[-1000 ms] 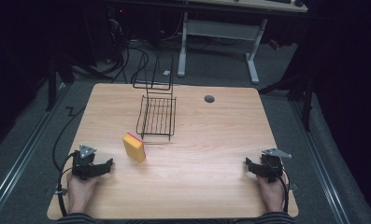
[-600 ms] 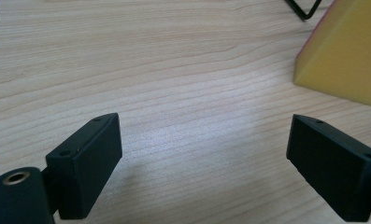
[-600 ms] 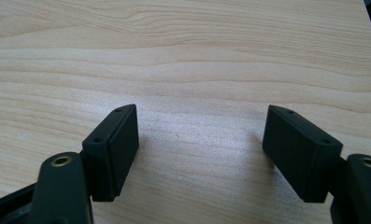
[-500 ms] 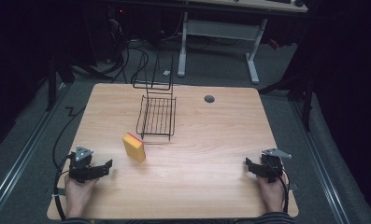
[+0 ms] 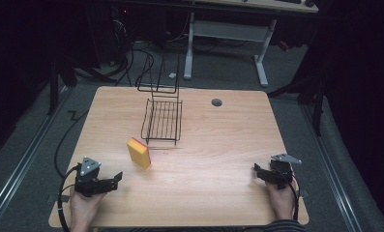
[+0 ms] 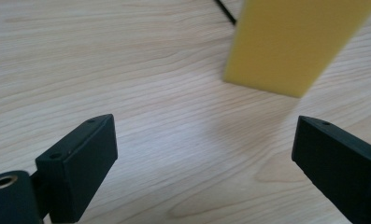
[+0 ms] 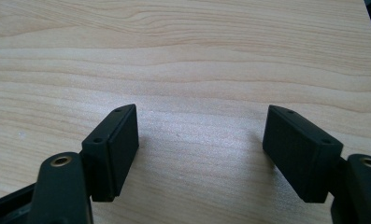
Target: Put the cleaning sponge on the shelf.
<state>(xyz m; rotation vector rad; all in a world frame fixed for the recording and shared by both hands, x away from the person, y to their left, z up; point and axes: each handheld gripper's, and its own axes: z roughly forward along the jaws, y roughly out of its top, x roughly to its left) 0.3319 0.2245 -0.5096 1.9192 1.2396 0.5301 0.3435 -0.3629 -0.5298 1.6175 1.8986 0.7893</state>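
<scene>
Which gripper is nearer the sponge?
Left. The left gripper is just below-left of the sponge, jaws open toward it; the right gripper sits far across the table.

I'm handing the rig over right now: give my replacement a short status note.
Left gripper: jaws have just been opening, nothing between them, aimed at the sponge.
Right gripper: open, empty, over the table near its right edge.
Sponge stands on its edge, left of centre, just in front of the wire rack.
Done: nothing gripped yet.
Left: probably grasp the sponge.
</scene>
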